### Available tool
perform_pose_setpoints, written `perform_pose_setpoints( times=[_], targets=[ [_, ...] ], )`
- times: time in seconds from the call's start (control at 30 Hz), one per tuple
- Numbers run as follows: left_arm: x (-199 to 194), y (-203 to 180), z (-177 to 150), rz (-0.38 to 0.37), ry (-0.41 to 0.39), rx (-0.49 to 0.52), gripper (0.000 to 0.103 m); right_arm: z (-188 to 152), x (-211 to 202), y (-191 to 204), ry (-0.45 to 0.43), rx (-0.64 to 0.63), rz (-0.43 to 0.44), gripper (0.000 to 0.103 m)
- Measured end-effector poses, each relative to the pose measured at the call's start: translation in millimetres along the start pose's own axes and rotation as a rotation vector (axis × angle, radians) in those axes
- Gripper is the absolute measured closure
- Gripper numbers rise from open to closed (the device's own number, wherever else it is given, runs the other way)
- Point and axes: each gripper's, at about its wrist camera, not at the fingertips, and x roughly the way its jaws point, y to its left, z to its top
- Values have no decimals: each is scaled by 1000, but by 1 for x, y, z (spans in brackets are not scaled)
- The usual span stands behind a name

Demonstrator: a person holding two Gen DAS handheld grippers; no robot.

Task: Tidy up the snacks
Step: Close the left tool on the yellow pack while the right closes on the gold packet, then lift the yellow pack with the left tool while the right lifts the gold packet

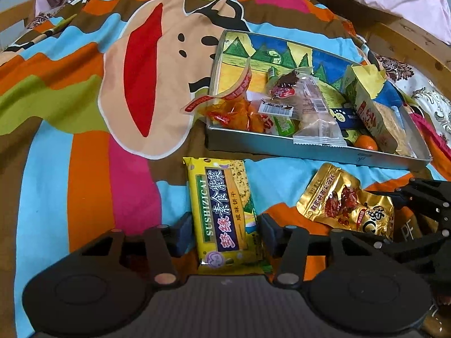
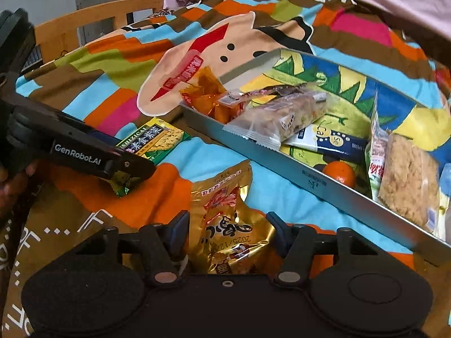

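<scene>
Metal tray [image 1: 310,145], shallow, with a painted landscape on its floor; stands on the striped cartoon bedspread [image 1: 84,146]. Contents: orange-filled clear packet [image 1: 234,112], its red-printed top hanging over the tray's left wall; clear-wrapped pastry [image 1: 313,118] leaning over the near wall; dark blue sachet [image 2: 329,142]; small orange fruit [image 1: 365,142]; open pack of pale crackers [image 1: 380,124] at the right end.

Yellow seaweed cracker pack [image 1: 225,214]: outside the tray, flat on the bedspread just in front of its near wall. Left gripper [image 1: 225,232]: fingers part-open, one pad at each long edge of the pack; whether they press it cannot be told.

Gold foil snack pouch [image 2: 228,219]: on the bedspread, right of the yellow pack. Right gripper [image 2: 228,232]: fingers part-open around the pouch's near end, foil crumpled between them; a firm hold cannot be confirmed.
</scene>
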Motion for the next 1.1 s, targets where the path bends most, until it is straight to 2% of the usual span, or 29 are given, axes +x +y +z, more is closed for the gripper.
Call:
perform_pose_setpoints(
  times=[0.2, 0.27, 0.33, 0.47, 0.67, 0.87, 1.1],
  targets=[
    [-4, -3, -3, -1, 2, 9, 50, 1, -9, 12, 7, -31, -54, 50],
    [-8, -5, -5, -18, 12, -5, 51, -1, -15, 14, 11, -30, -67, 56],
    [-13, -7, -9, -37, 19, -22, 51, -3, -22, 15, 10, -33, -80, 67],
    [-22, -8, -17, -77, 46, -63, 51, -10, -31, 17, 22, -47, -102, 67],
    [-34, -10, -25, -80, 44, -78, 51, -15, -47, 29, -14, -93, -153, 70],
    [-47, -10, -31, -126, 46, -129, 52, -21, -65, 45, -46, -151, -191, 82],
    [-50, -19, -36, -116, 55, -69, 52, -29, -60, 49, -23, -174, -202, 82]
  ],
)
